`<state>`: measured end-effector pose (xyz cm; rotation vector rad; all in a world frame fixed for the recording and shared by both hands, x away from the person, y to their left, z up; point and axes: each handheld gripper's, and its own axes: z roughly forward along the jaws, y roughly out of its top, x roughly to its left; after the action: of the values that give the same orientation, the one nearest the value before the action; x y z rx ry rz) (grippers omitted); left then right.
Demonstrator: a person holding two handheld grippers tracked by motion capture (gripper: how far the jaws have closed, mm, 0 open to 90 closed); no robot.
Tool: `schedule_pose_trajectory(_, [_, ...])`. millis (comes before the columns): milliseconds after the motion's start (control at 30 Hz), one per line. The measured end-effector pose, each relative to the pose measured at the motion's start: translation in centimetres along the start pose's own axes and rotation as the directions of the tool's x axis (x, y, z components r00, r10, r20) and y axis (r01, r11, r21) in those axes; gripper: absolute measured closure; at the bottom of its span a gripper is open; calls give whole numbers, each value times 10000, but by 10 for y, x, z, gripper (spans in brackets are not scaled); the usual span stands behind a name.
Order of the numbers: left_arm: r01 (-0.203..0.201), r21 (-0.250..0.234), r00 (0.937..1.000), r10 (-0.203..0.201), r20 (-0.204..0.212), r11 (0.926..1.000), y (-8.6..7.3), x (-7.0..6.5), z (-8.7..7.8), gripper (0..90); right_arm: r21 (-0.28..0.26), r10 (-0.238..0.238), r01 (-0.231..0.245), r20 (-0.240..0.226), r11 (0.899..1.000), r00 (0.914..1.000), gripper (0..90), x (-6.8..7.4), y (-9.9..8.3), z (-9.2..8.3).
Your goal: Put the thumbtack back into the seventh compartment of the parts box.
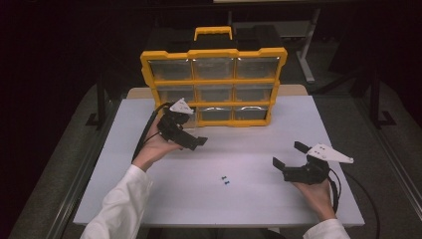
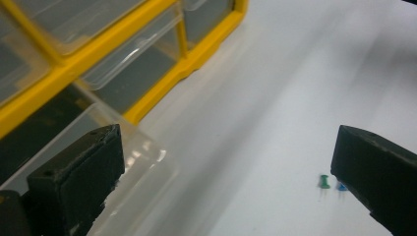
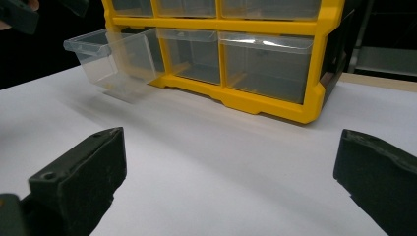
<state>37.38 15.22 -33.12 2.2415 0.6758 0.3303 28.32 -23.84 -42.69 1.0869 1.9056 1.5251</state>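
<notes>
You are at a white table (image 1: 249, 164) in a dark room, with grey floor showing around it on both sides and the metal legs of other furniture behind. At the far edge of the table stands a yellow organizer cabinet (image 1: 214, 79) with a carry handle on top and three rows of three clear drawers. The bottom left drawer (image 3: 110, 56) is pulled out and juts forward over the table, tilted slightly down; the others sit flush in the frame.

Your left gripper (image 1: 191, 142) is held just in front of that open drawer, at the cabinet's lower left corner. Its jaws are wide apart with nothing between them. In the left gripper view the clear drawer (image 2: 142, 157) lies just beside the left-hand jaw.

Your right gripper (image 1: 288, 155) rests low near the table's right front edge, well apart from the cabinet. Its jaws are spread wide as well, with bare table between them.

Two small pushpins lie side by side on the bare tabletop between your hands, nearer the front edge: a green pushpin (image 2: 324, 182) and a blue pushpin (image 2: 341, 187). Neither gripper touches them. Both your sleeves are white.
</notes>
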Motion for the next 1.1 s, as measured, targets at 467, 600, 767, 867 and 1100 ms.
schedule_pose_trajectory(467, [-166,-298,9984,181,529,9994,-11,-28,14,0,3,-1,1,-17,10000,10000,0,0,0,0])
schedule_pose_trajectory(600, [-171,-371,9978,195,639,9992,-17,-34,18,0,10,2,-1,-25,10000,10000,0,0,0,0])
schedule_pose_trajectory(767, [-179,-370,9981,201,587,9992,-21,-41,21,0,-3,2,-2,-27,10000,10000,0,0,0,-1])
schedule_pose_trajectory(867, [-134,-298,9966,158,803,9995,-24,-44,25,0,-8,-16,16,-20,10000,10000,0,0,0,-1])
schedule_pose_trajectory(1100, [-82,-232,9949,105,1005,9997,-30,-49,34,0,-10,-5,5,-12,10000,10000,0,0,0,-1])
